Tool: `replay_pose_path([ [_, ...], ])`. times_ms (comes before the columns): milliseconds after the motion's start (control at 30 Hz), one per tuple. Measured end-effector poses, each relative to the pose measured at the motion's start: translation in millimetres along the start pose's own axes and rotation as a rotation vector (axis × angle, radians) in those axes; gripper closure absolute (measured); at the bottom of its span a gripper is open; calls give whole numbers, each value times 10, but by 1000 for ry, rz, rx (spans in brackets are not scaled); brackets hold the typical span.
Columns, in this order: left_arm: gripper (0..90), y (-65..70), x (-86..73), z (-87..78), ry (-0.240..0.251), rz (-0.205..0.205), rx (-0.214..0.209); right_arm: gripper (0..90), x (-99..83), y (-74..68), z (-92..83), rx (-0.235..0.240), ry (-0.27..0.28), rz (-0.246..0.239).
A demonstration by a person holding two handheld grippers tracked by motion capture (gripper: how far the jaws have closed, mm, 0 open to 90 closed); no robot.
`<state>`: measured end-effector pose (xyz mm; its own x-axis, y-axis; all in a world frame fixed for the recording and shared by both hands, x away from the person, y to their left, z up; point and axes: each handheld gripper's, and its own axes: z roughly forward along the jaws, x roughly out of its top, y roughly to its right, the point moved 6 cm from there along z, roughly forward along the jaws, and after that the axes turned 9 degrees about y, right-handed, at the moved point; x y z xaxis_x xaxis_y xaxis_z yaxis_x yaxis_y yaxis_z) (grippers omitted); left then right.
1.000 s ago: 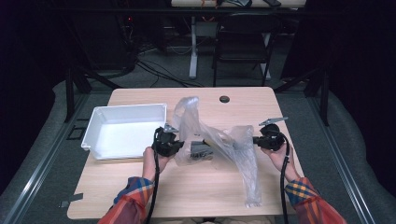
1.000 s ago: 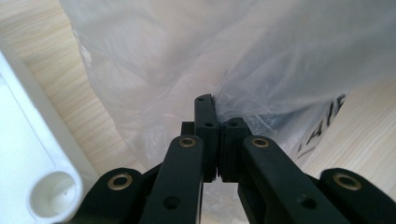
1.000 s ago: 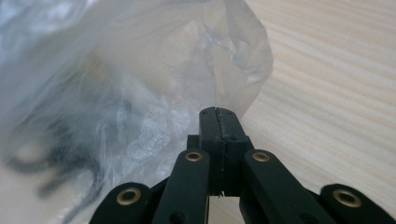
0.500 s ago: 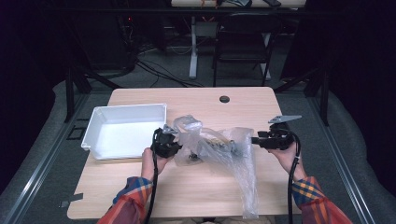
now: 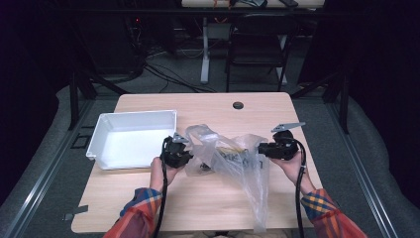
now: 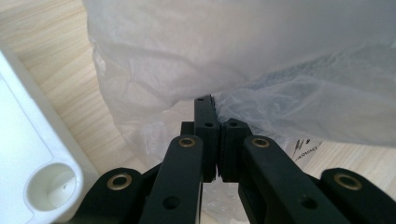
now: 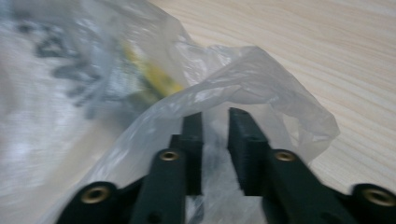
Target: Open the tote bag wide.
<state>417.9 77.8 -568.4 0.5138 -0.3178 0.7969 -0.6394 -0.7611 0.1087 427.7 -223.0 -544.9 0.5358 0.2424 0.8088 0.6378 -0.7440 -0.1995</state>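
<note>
The room behind your station is dark, with a chair [image 5: 257, 47] and loose cables on the floor beyond a light wooden table [image 5: 148, 198].

On that table, the largest item is the white tray [image 5: 131, 139], sitting at your left, its near right corner just beside your left hand.

Next is the clear plastic bag [image 5: 233, 158], crumpled at the table's middle between your two hands, with one long end trailing toward the near edge. Dark and yellow contents show through the film; what they are cannot be told.

A small dark disc [image 5: 238, 105] sits in the far part of the tabletop, well apart from the bag.

Your left gripper [image 6: 215, 126] has its jaws pressed together with a fold of the bag's film pinched between them, at the bag's left end.

Your right gripper [image 7: 215, 126] is at the bag's right end. Its jaws have just been closing and stand a narrow gap apart, with the bag's edge draped across and between them. The view is blurred; the pads do not appear to clamp the film.
</note>
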Motion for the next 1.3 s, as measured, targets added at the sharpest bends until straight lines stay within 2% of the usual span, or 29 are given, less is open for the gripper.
replay_pose_path([
  [67,889,-3,3,-13,3,3,1,900,-29,34,42,-26,-7,-12],
  [200,883,-13,0,-50,1,-1,-9,900,-69,131,49,-78,-21,-5],
  [300,865,-25,-1,-74,14,-10,-3,900,-87,208,11,-84,-17,22],
  [333,862,-30,2,-83,16,-8,-2,836,-88,220,-11,-74,-18,28],
  [367,856,-30,4,-89,18,-8,-3,733,-92,220,-36,-58,-38,39],
  [400,855,-33,6,-104,7,-4,-12,679,-86,217,-71,-51,-34,39],
  [467,854,-35,10,-98,15,-3,-8,567,-71,166,-181,-10,-38,23],
  [533,854,-35,13,-95,17,0,-6,518,-50,116,-315,9,-25,7],
  [633,854,-27,23,-83,29,4,2,451,14,58,-489,44,27,13],
  [700,854,-17,29,-78,28,11,2,407,59,-17,-536,85,53,18],
  [767,856,-11,27,-66,23,15,0,398,77,-109,-504,107,42,10],
  [833,859,-6,20,-65,13,10,-7,449,65,-189,-403,133,20,4],
  [967,874,2,7,-63,10,18,-9,773,24,-225,-165,90,-12,-16],
  [1033,884,2,-1,-67,6,16,-11,889,14,-186,-85,53,-12,-20],
  [1100,887,-5,-10,-78,-8,15,-23,900,1,-126,-29,18,-16,-17],
  [1167,889,-9,-15,-65,3,11,-15,900,-13,-52,-3,-14,-20,-17],
  [1300,892,-9,-25,-73,-3,12,-22,900,-39,140,12,-96,-7,13],
])
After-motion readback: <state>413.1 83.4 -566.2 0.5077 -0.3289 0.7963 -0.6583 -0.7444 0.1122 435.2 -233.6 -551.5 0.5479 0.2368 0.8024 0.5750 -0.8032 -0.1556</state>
